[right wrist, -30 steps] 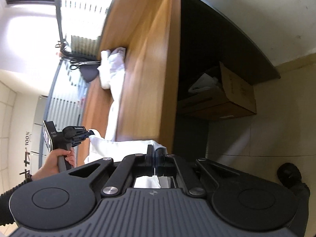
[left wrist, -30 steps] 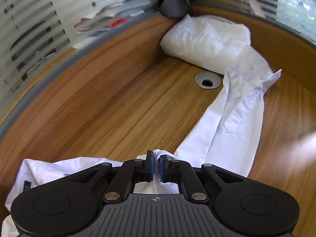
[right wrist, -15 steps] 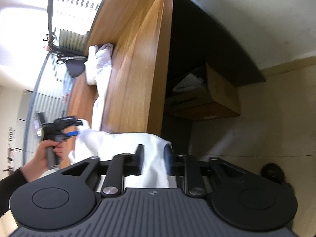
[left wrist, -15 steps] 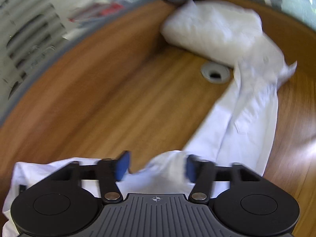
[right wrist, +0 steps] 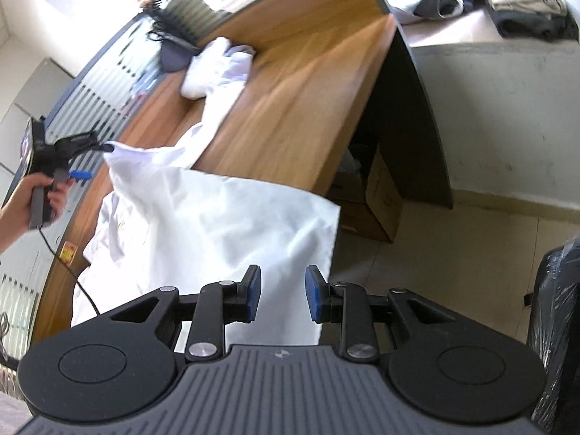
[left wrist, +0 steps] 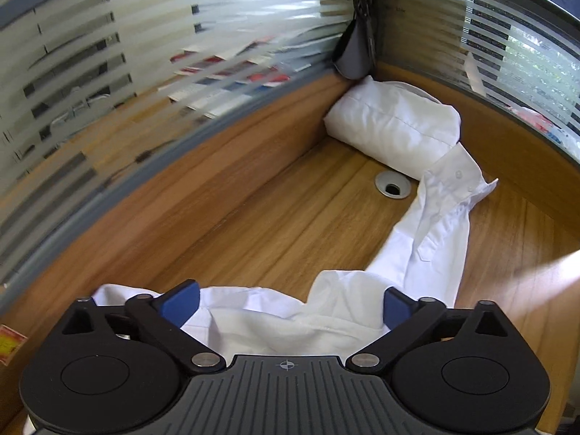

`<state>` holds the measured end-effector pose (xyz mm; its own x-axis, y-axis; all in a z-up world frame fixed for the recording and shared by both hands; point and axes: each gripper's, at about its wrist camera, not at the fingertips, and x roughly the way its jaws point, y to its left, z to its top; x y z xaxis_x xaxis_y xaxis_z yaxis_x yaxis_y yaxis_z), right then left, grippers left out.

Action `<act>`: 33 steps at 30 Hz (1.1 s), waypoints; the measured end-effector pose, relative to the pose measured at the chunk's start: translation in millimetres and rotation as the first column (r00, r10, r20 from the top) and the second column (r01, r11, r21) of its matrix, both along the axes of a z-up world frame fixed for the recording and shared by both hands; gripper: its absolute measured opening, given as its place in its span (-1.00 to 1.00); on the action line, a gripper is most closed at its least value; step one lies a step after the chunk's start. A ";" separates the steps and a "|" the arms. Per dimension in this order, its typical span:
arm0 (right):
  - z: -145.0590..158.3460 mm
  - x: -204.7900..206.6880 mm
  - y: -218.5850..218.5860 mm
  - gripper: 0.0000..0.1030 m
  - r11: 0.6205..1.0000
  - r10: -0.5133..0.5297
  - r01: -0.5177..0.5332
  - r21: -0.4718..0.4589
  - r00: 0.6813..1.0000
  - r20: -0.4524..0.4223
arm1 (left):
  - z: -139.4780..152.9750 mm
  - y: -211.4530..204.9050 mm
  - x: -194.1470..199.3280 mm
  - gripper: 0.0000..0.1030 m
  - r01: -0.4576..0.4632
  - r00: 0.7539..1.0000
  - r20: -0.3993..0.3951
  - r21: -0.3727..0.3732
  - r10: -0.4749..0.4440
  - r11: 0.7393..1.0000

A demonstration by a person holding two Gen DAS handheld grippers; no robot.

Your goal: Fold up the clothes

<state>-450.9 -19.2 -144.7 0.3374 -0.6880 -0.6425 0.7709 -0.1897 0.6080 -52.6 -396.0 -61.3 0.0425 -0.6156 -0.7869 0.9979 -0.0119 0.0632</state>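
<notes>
- Left gripper [left wrist: 288,299]: jaws opening wide, pads off the crumpled white cotton shirt [left wrist: 275,322] beneath them.
- Right gripper [right wrist: 282,291]: jaws partly apart, gripping nothing, over the shirt hem draped past the wooden desk [right wrist: 308,108] front edge.
- One sleeve trails to the far corner bundle.
- Only the right view shows the floor and a cardboard box [right wrist: 377,195] under the desk.

A: What does the right tool [right wrist: 281,299] have between its blue pads?
B: White shirt [right wrist: 217,224] cloth lies behind the gap, but the pads stand apart and press nothing.
A: And the shirt itself?
B: It spreads over the wooden table [right wrist: 301,83], one edge hanging off near three o'clock, a sleeve running toward eleven o'clock to a bunched white heap.
A: The other tool?
B: The left tool [right wrist: 90,157], at nine o'clock in a hand [right wrist: 21,203], is opening beside a raised shirt corner.
</notes>
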 end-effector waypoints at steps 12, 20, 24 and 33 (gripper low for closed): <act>32.9 15.4 4.2 -0.40 0.997 0.065 -0.069 -0.022 0.989 -0.131 | -5.8 0.4 -63.3 1.00 0.257 0.861 0.453 0.001 -0.230 0.966; 39.3 22.6 0.8 -0.40 0.997 0.075 -0.078 -0.015 0.985 -0.158 | -9.8 -11.1 -69.6 1.00 0.283 0.911 0.290 0.073 -0.292 0.956; 38.8 23.1 -1.3 -0.40 0.997 0.073 -0.075 -0.010 0.984 -0.163 | 1.2 -15.5 -61.7 1.00 0.219 0.969 0.117 0.018 -0.220 0.976; 38.2 40.4 -1.0 -0.40 0.989 0.141 -0.149 -0.023 0.967 -0.213 | 25.0 1.7 12.1 0.99 0.064 0.998 -0.009 -0.056 -0.065 0.996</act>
<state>-410.5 -20.2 -106.5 0.2951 -0.6671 -0.6840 0.8999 -0.0464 0.4336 -40.5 -394.2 -36.3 -0.0066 -0.6593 -0.7518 0.9958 -0.0728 0.0552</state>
